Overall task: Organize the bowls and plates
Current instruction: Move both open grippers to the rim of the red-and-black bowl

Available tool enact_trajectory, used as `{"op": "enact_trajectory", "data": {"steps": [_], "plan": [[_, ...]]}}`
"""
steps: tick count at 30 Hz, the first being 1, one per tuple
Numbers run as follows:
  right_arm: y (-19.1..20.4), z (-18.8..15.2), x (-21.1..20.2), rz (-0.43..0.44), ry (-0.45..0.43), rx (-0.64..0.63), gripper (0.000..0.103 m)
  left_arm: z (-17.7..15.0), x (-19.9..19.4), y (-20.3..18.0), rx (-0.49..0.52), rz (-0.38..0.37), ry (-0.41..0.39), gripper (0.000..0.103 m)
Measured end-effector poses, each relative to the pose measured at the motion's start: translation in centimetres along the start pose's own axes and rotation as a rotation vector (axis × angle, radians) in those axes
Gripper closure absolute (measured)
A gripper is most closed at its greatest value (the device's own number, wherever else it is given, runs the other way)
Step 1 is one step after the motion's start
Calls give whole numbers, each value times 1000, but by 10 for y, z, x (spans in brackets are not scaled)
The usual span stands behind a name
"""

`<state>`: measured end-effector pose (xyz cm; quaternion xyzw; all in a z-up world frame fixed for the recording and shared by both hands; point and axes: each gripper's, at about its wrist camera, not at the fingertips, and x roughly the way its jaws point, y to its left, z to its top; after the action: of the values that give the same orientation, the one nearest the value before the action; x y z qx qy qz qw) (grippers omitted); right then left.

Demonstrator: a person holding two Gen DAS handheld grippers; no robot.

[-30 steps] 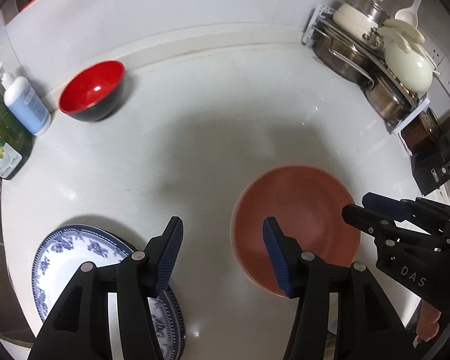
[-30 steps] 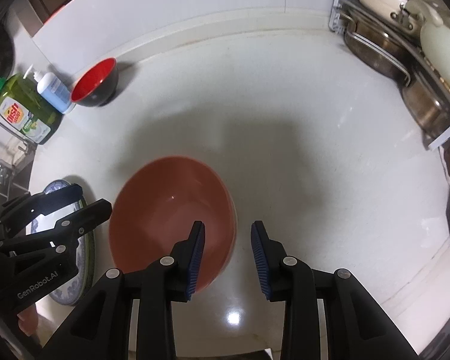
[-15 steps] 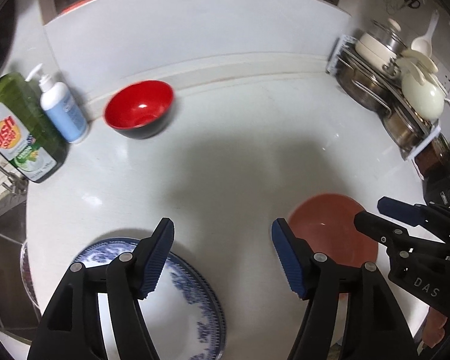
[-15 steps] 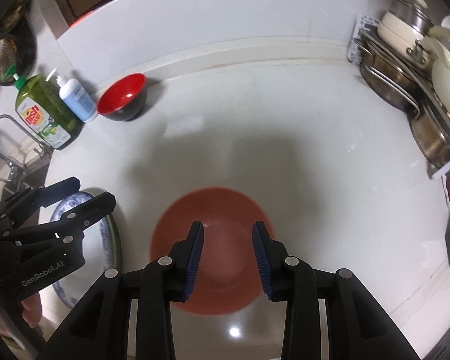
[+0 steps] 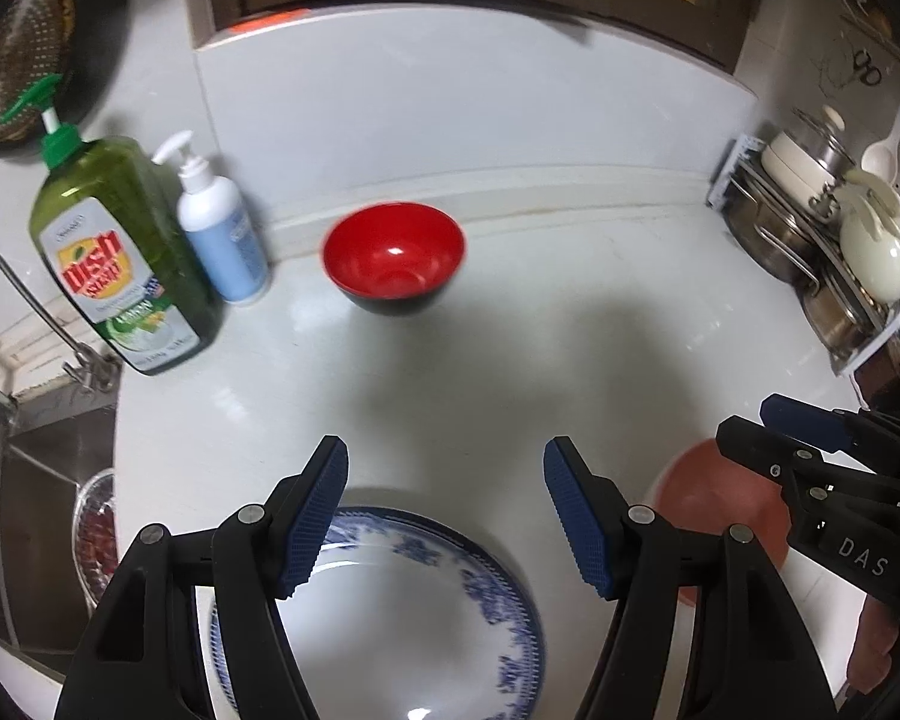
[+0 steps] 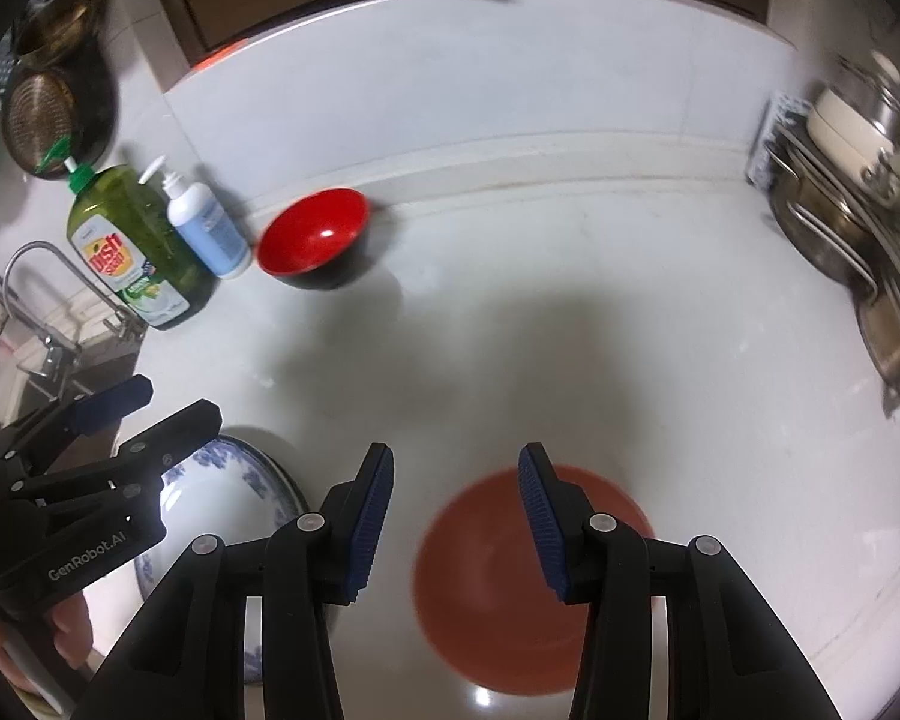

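Note:
A red bowl with a black outside [image 5: 394, 265] [image 6: 314, 239] stands at the back of the white counter by the wall. A blue-and-white plate [image 5: 402, 612] [image 6: 222, 516] lies at the front left, under my open, empty left gripper [image 5: 447, 510]. A terracotta bowl [image 6: 510, 576] [image 5: 720, 516] lies at the front, under my open, empty right gripper [image 6: 456, 510]. The left gripper also shows in the right wrist view [image 6: 162, 408], and the right gripper in the left wrist view [image 5: 750, 426]. Both grippers are raised above the counter.
A green dish-soap bottle [image 5: 120, 258] and a white pump bottle [image 5: 222, 228] stand at the back left by the sink tap [image 6: 48, 276]. A rack of pots and lids [image 5: 828, 252] fills the right side. A strainer [image 6: 48, 114] hangs on the left wall.
Both grippers have pulled back and up from the counter, so the dishes look smaller and lower. The right gripper's jaws have opened wider. The terracotta bowl stays on the counter.

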<state>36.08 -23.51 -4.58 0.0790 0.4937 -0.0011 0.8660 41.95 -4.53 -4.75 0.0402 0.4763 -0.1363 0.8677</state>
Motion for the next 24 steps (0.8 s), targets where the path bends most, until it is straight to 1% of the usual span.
{"op": "enact_trajectory", "data": {"steps": [4, 13, 20, 24], "plan": [[14, 9, 2, 7, -13, -26, 59, 7, -2, 15, -5, 18, -15, 36], [37, 37, 9, -13, -38, -57, 58, 31, 3, 42, -4, 48, -18, 36], [50, 68, 20, -2, -32, -78, 59, 56, 17, 62, 17, 80, -12, 35], [57, 86, 32, -22, -27, -95, 58, 70, 30, 73, 27, 99, -4, 35]]}}
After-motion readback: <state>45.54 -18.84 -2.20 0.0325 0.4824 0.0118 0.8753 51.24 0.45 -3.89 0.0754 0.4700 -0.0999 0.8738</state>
